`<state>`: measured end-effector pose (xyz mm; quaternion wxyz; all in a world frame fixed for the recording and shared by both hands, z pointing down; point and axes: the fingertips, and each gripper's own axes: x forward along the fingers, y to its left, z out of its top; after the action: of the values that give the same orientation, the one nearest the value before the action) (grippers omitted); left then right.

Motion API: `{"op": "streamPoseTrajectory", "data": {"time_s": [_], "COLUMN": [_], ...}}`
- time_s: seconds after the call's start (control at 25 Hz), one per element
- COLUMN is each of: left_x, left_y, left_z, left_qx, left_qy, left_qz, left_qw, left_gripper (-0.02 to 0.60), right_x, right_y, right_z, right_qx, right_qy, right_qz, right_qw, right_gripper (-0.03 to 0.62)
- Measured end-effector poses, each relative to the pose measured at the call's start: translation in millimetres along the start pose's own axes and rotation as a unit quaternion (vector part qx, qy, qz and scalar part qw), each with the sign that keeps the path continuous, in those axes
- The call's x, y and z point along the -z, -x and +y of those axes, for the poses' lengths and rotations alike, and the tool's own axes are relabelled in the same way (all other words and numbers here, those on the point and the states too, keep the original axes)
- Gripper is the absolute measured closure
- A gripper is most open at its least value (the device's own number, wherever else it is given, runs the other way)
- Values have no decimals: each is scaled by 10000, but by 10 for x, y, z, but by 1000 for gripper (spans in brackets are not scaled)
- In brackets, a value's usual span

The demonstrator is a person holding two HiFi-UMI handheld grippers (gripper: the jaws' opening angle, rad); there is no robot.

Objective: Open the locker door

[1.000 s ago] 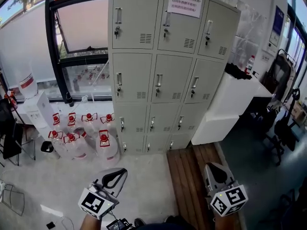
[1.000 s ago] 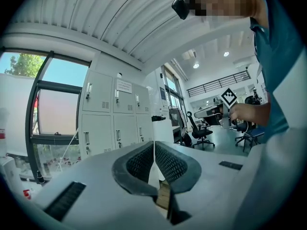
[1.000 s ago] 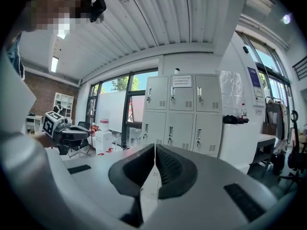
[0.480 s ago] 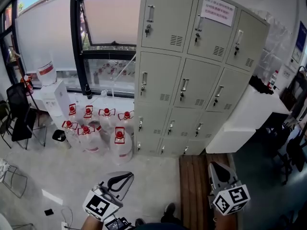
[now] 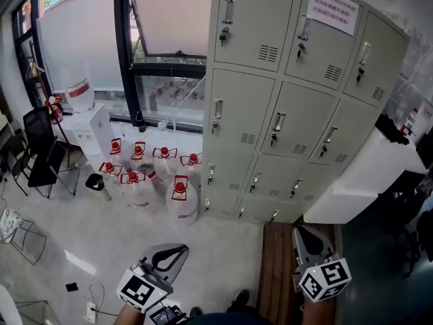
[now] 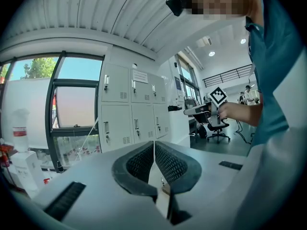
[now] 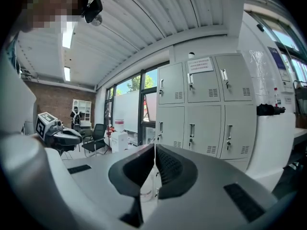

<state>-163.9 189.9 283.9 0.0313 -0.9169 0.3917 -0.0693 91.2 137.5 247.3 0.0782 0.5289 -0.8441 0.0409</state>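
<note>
The left tool [image 5: 177,250] and the right tool [image 5: 303,237] are both pressed together and hold nothing. The grey locker [image 5: 298,107] stands well apart from them, all its doors shut. Water jugs [image 5: 181,198] sit on the floor just beside it.

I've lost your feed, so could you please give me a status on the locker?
Left tongs shut, empty. Right tongs shut, empty. Locker doors all closed, untouched. Water jugs stand at its left.
</note>
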Motion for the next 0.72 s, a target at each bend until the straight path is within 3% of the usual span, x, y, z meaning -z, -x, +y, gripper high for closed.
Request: {"op": "streamPoseTrajectory", "data": {"time_s": [0.72], "left_x": [-388], "left_y": [-1840], "left_z": [-283], "left_qx": [-606], "left_qy": [-169], "left_qz": [121], "left_qw": [9979], "left_gripper": [557], "right_x": [48], "right_y": [-768], "right_z": [-1832], "right_qx": [-730], "right_qy": [-164], "right_qz": [-74], "right_qw": [9972], "right_gripper": [557]}}
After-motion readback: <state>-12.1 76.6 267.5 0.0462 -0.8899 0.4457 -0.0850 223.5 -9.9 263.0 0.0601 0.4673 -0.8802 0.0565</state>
